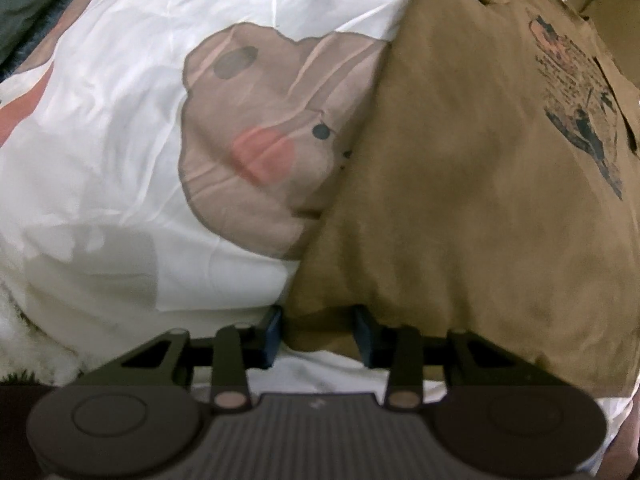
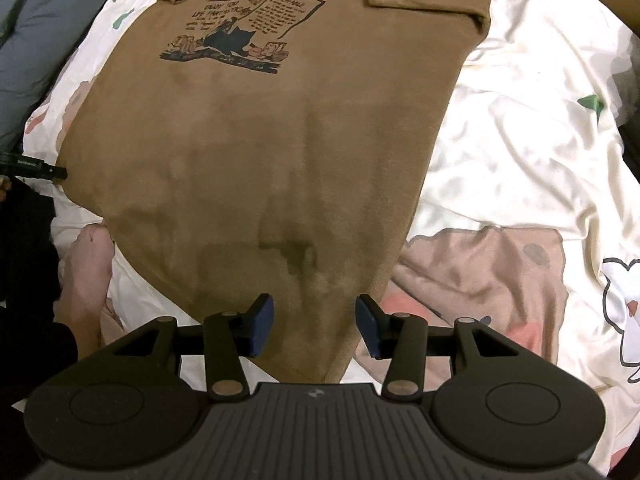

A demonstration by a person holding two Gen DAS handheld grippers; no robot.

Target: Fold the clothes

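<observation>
Between the jaws, left view: the lower corner of the brown T-shirt (image 1: 460, 184) lies between the two blue pads of the left gripper (image 1: 318, 334); a gap shows on each side, so the pads stand partly open and do not press the cloth.
T-shirt, left view: it spreads from the jaws upward and to the right, its dark print (image 1: 580, 108) far ahead on the right.
Between the jaws, right view: the hem of the brown T-shirt (image 2: 280, 152) passes between the pads of the right gripper (image 2: 316, 326), which are about half open and grip nothing.
T-shirt, right view: flat, reaching ahead of the jaws, print (image 2: 248, 16) at the far end.
Bedsheet (image 2: 520, 152): white with a cartoon pattern, under the shirt, on both sides of the jaws.
Hand (image 2: 86, 276): left of the right jaws, beside the shirt edge.
</observation>
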